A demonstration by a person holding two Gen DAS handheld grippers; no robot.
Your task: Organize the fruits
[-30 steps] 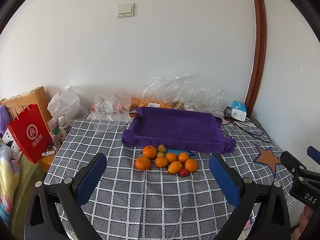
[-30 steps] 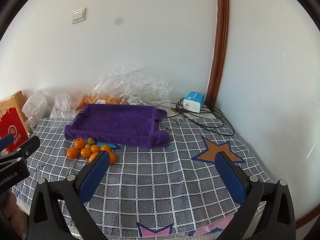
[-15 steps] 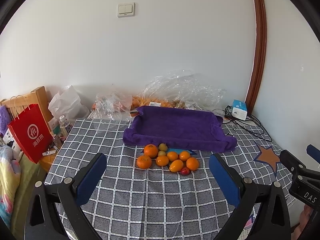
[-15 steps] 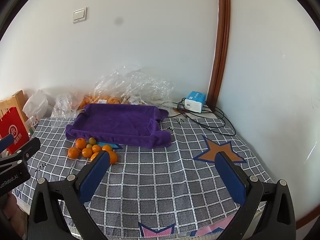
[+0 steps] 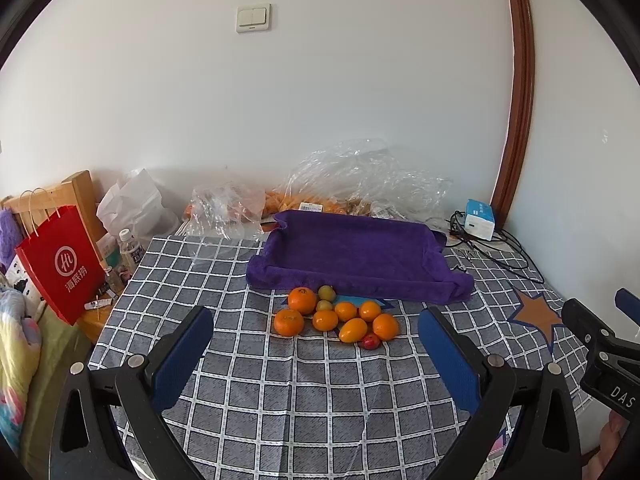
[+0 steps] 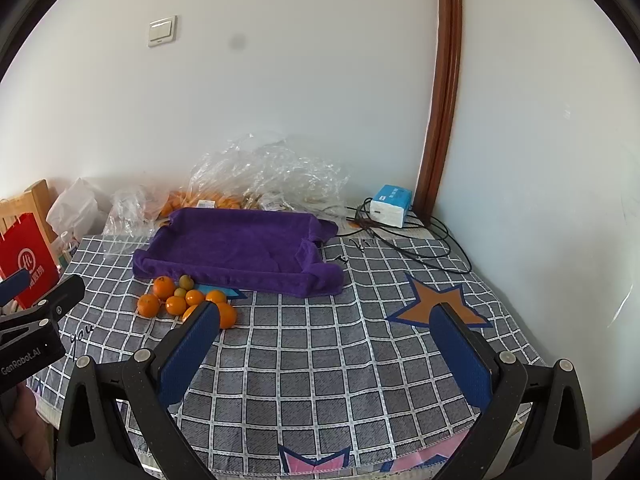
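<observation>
Fruit handling: the cluster of small round orange citrus fruits (image 5: pixel 332 318) lies ahead of the released, empty left tool (image 5: pixel 316 356), touching the purple towel-lined tray (image 5: pixel 352 250). Right tool (image 6: pixel 326 352) likewise released. Fruits look light, smooth, roll-prone; grip across the widest middle.

Grey checked tablecloth (image 5: pixel 320 400) below me, an orange star (image 6: pixel 436 304) printed on its right part, pink stars at the near edge. Far side, against the white wall: crumpled clear plastic bags (image 5: pixel 360 176). Far right corner: a blue-and-white box (image 6: pixel 390 205) with black cables (image 6: pixel 416 248) trailing beside it. Left, off the table: a red paper bag (image 5: pixel 60 260), a white plastic bag (image 5: pixel 132 204), small bottles (image 5: pixel 130 250). A light switch (image 5: pixel 253 18) high on the wall.
</observation>
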